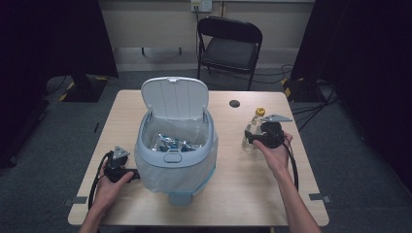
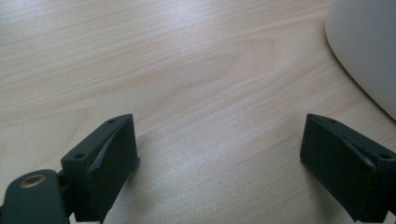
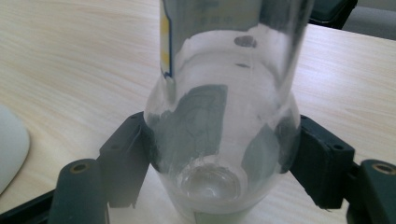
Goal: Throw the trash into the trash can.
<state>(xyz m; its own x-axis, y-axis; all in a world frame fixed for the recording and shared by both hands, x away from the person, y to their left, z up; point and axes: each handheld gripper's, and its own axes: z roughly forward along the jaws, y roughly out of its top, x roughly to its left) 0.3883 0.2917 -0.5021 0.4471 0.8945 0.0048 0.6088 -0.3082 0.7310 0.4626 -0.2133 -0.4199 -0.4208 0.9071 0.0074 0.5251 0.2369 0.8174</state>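
Table of pale wood, seen from above; notes taken left to right. Left gripper is rested low on the tabletop just beside the bin, jaws spread wide with nothing but bare wood between them in the left gripper view; it is judged to be parked out of the way. White bin is stood at the table's middle, lid tipped up and back, a plastic liner folded over the rim, crumpled blue-and-silver wrappers lying inside; the open mouth is presumably kept ready for more waste. Clear plastic bottle with a yellow cap is held right of the bin, well apart from it, clamped near its base by the right gripper, pads pressed on both sides. Bottle is judged bound for the bin.
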